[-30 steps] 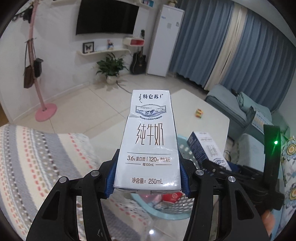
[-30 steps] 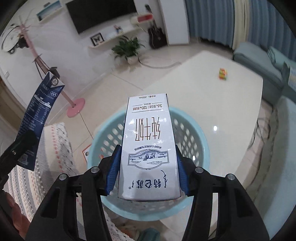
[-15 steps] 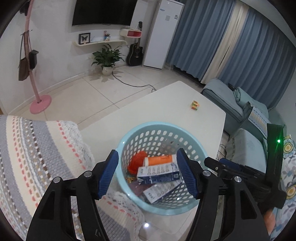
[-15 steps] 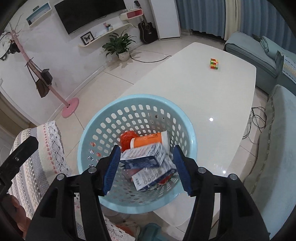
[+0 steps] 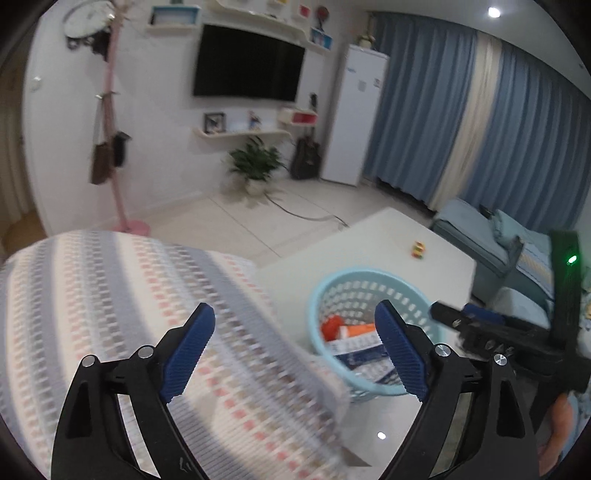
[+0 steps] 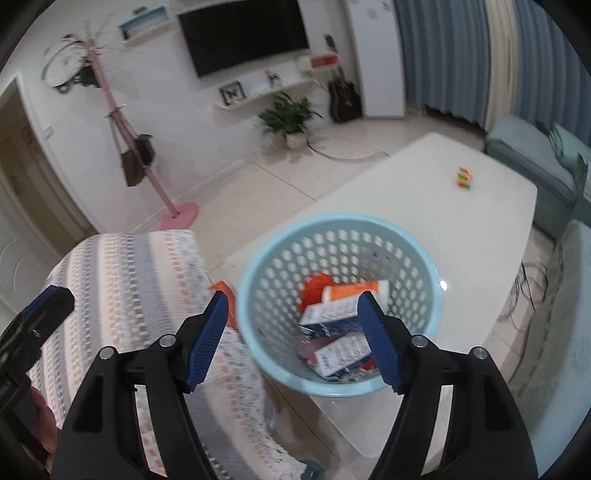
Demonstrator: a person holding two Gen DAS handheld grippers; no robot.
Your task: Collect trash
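Your trash sits in the pale blue perforated basket [image 6: 341, 236], which stands on the near end of the white desk [image 6: 424, 177]: two blue-and-white milk cartons [image 6: 332, 321] lie slanted across each other at the bottom, with an orange-and-white tube [image 6: 354, 290] resting against them and a red-orange piece [image 6: 314, 288] behind it. From your left wrist camera the same basket [image 5: 354, 280] shows to the right of centre, the cartons [image 5: 360, 343] and orange tube [image 5: 360, 328] partly hidden by the blue pad of one finger. Your right claw [image 6: 291, 336] hangs above the near rim of the basket with its jaws spread wide and nothing between them. Your left claw [image 5: 295, 347] is also spread wide and holds nothing; it hovers over the striped, lace-edged cloth [image 5: 110, 295] that covers the seat just beside the basket, and the cloth looks blurred there. An orange scrap [image 6: 221, 288] peeks out between that cloth and the basket wall. Farther along the desk, well apart from the basket, a small multicoloured cube [image 6: 464, 178] sits alone. Beyond the desk you can see the tiled floor [image 6: 258, 192], a pink coat stand [image 6: 110, 110] with bags, a potted plant [image 6: 291, 118], the wall television [image 6: 243, 33] and blue curtains [image 5: 443, 122].
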